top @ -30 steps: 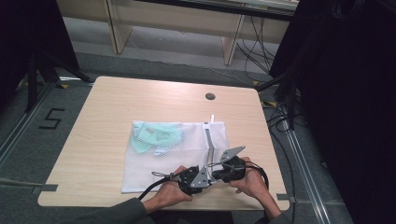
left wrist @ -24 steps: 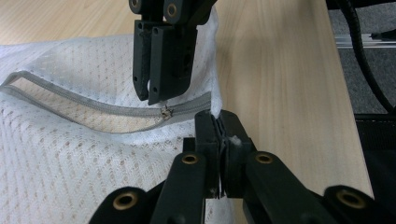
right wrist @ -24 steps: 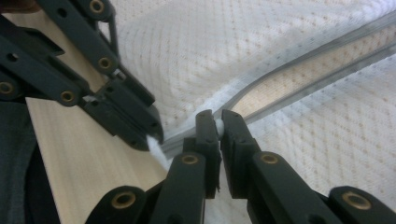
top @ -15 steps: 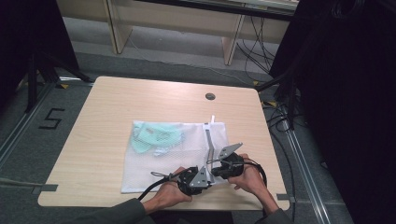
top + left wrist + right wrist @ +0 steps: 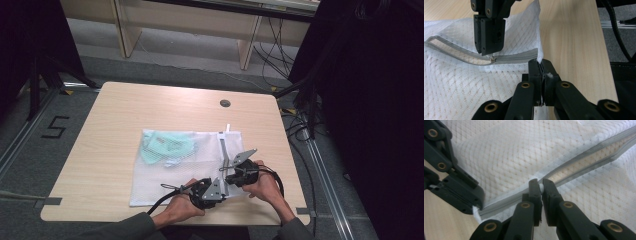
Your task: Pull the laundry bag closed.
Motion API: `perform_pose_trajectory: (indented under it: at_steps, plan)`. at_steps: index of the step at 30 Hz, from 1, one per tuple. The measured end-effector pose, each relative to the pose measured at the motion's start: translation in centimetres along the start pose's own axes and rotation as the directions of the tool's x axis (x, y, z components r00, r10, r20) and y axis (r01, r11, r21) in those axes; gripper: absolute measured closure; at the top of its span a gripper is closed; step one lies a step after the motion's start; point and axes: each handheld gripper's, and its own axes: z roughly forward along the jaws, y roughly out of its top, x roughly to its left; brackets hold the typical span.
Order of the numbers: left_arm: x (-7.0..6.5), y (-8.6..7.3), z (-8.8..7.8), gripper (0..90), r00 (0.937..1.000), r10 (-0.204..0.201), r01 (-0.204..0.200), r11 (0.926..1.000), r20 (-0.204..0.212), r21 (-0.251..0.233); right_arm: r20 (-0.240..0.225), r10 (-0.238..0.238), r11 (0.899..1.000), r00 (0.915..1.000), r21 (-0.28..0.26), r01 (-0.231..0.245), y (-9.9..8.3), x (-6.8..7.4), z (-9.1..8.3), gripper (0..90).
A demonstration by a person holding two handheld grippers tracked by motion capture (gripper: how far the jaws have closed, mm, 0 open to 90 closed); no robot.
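A white mesh laundry bag (image 5: 175, 172) lies on the wooden table (image 5: 150, 105) with a mint-green garment (image 5: 167, 146) inside. A grey zipper (image 5: 511, 59) runs along the bag's right side, partly open. My left gripper (image 5: 224, 189) (image 5: 541, 65) is shut on the bag's edge at the zipper's near end. My right gripper (image 5: 229, 173) (image 5: 540, 185) is shut on the zipper pull (image 5: 492, 59), just beyond the left one. In the right gripper view, the left gripper (image 5: 456, 190) pinches the bag's corner at the lower left.
Both hands work close to the table's front edge (image 5: 175, 220). A round cable hole (image 5: 225, 103) sits near the far edge. Cables (image 5: 295, 125) trail on the floor to the right, and wooden furniture legs (image 5: 247, 45) stand behind the table.
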Motion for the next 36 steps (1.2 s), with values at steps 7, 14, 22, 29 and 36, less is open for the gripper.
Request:
perform_pose_trajectory:
  at_steps: [7,14,22,29,36]
  plan:
    - [-0.1,0.0,0.0,87.6,1.0000,0.010,-0.010,1.0000,-0.001,0.001,-0.004,0.016,1.000,0.9999,0.007,-0.016,0.3,-0.3,0.2,86.7]
    - [0.0,0.1,0.0,87.6,0.9995,0.032,-0.032,0.9995,-0.002,0.004,0.013,0.019,1.000,0.9997,0.007,-0.019,0.6,-0.5,0.3,86.7]
    - [-0.1,0.1,0.0,87.6,1.0000,0.004,-0.004,1.0000,0.000,0.003,0.022,0.009,1.000,0.9997,0.008,-0.009,0.9,-0.8,0.3,86.7]
    - [-0.1,0.0,0.0,87.6,1.0000,0.006,-0.006,1.0000,0.003,0.008,0.018,0.011,1.000,0.9998,0.004,-0.011,0.9,-0.9,0.4,86.7]
    - [-0.2,0.0,-0.1,87.6,0.9999,0.012,-0.012,0.9999,0.003,0.009,0.031,-0.001,1.000,0.9995,0.005,0.000,1.0,-1.2,0.4,86.7]
